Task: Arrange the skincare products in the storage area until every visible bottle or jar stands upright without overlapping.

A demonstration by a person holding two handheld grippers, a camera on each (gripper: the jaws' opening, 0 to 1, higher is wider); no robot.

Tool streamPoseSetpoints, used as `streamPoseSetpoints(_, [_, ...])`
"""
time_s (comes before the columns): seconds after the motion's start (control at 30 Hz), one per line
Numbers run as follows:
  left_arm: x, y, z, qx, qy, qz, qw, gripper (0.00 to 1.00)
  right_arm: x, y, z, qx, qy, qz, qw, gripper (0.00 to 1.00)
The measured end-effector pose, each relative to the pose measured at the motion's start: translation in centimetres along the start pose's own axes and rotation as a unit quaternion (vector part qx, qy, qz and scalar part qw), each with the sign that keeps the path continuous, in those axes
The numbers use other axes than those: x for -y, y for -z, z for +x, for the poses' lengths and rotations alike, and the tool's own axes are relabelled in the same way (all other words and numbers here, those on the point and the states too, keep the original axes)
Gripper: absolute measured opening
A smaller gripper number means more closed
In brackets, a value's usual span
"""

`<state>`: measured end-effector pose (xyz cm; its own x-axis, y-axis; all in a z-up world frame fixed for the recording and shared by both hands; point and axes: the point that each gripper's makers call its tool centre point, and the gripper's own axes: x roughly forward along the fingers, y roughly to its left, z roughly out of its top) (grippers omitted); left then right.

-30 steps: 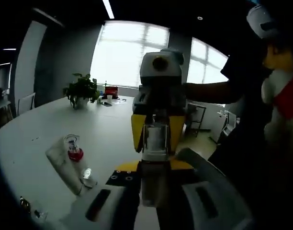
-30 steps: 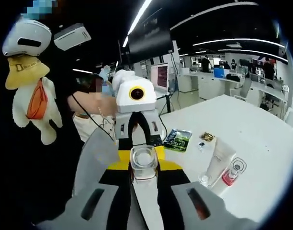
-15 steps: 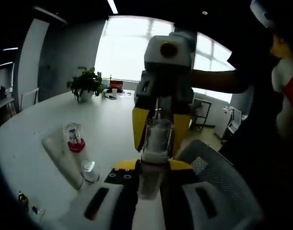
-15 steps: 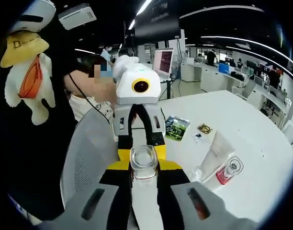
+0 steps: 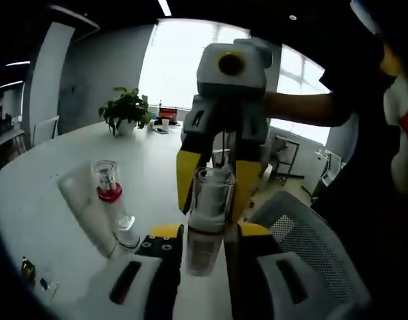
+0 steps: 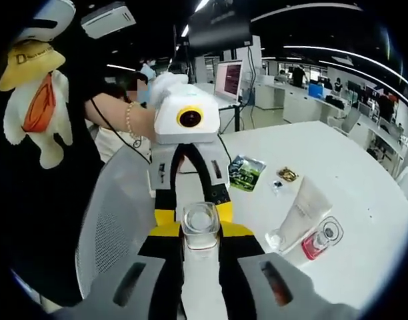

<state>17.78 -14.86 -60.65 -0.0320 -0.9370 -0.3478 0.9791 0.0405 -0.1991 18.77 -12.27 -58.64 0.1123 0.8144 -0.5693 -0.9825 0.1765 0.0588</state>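
Clear glossy bottle [image 5: 207, 213], matt white tube [image 6: 303, 212], smooth white table [image 6: 364, 200], grey mesh chair [image 5: 304, 247].

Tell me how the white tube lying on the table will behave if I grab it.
The white tube looks soft, so it would probably squash; grip near its clear cap. Lying flat, it seems unlikely to roll, but may nudge the red-collared bottle beside it.

A clear bottle [image 5: 207, 220] with a white lower part is held up in the air between both tools. On the white table a white tube [image 6: 303, 212] lies flat beside a small clear bottle with a red band [image 6: 320, 237], also lying down
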Motion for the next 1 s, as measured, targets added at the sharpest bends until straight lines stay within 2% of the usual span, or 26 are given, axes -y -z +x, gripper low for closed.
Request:
streamPoseSetpoints(0.2, [-1.7, 1.0, -1.1, -0.005, -0.03, -0.013, 0.9994, 0.37, 1.1, 1.9, 0.2, -0.015, 0.001, 0.002, 0.9999, 0.18])
streamPoseSetpoints(0.27, [-1.9, 0.8, -1.1, 0.0, -0.042, -0.019, 0.9989, 0.39, 1.9, 2.8, 0.2, -0.027, 0.012, -0.002, 0.9996, 0.18])
streamPoseSetpoints(0.43, [-3.6, 0.7, -3.1, 0.006, -0.087, -0.039, 0.9954, 0.49, 4.0, 4.6, -0.2, -0.039, 0.022, -0.005, 0.999, 0.18])
streamPoseSetpoints(0.6, [-5.0, 0.7, -5.5, 0.027, -0.131, -0.06, 0.9893, 0.58, 5.9, 6.2, -0.4, -0.054, 0.03, -0.019, 0.9979, 0.18])
streamPoseSetpoints(0.73, [-4.7, 0.6, -6.9, 0.037, -0.141, -0.069, 0.987, 0.66, 6.8, 7.0, -0.3, -0.055, 0.034, -0.022, 0.9976, 0.18])
streamPoseSetpoints(0.87, [-4.9, 0.9, -8.9, 0.043, -0.17, -0.077, 0.9816, 0.69, 7.3, 7.5, 0.1, -0.053, 0.034, -0.023, 0.9978, 0.18])
streamPoseSetpoints(1.0, [-5.2, 0.5, -11.2, 0.07, -0.209, -0.094, 0.9708, 0.74, 7.8, 7.8, 0.3, -0.05, 0.032, -0.024, 0.9979, 0.19])
